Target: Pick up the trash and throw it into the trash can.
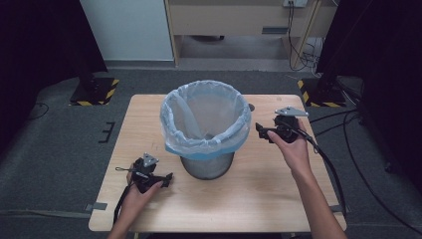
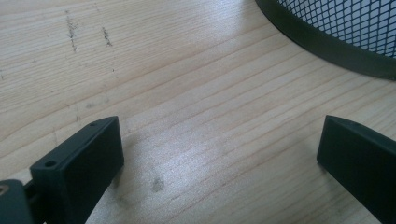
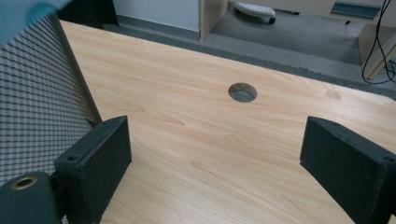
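High view: a mesh bin (image 1: 206, 167) lined with a pale blue bag (image 1: 205, 119) stands at the middle of the wooden table (image 1: 259, 194); the bag's folded rim hides most of the mesh wall. The left gripper (image 1: 166, 180) is held low at the near left, pointing toward the bin's base; the right gripper (image 1: 260, 131) is just beside the bag's right edge. Both are small and dark here, so jaw spread is hard to judge. Left gripper view: the left gripper (image 2: 219, 149) has its jaws wide apart, nothing between them, over bare table (image 2: 187, 93); the bin's base ring (image 2: 327, 46) is cut off at the upper right. Right gripper view: the right gripper (image 3: 215, 154) has its jaws likewise wide apart and empty; the bin's mesh wall (image 3: 37, 102) is cropped at the left, a round hole (image 3: 243, 92) in the table lies ahead.
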Tool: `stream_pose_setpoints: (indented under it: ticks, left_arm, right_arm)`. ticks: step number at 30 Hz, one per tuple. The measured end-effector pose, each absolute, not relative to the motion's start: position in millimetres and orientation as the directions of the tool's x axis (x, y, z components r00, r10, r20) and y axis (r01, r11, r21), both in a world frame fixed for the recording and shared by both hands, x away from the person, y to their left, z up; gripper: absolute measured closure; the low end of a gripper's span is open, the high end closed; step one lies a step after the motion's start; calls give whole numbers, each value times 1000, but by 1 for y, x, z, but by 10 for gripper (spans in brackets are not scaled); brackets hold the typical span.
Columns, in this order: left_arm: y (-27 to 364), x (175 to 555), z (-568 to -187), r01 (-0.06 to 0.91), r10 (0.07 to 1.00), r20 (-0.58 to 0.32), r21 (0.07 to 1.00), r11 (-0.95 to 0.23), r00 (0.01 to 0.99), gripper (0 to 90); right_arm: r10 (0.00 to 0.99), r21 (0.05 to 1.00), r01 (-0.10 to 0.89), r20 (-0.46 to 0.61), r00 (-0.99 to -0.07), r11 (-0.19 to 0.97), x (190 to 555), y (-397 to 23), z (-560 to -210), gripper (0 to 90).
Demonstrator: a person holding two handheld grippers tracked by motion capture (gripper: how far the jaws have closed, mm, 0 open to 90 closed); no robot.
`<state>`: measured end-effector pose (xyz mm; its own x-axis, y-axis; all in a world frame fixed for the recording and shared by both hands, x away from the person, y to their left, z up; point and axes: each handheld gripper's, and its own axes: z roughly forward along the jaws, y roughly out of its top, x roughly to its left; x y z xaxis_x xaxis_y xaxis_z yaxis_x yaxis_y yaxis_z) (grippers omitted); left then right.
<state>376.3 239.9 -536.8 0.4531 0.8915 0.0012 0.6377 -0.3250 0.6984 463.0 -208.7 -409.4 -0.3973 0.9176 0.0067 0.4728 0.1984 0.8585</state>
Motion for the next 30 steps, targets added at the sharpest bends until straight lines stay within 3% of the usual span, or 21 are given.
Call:
stream_pose_setpoints:
  ticks: [30]
  left_arm:
    - [240,376,-537,638,891,1,698,-325,453,0]
  right_arm:
    - [929,713,661,35,-368,235,485,-199,-523,79]
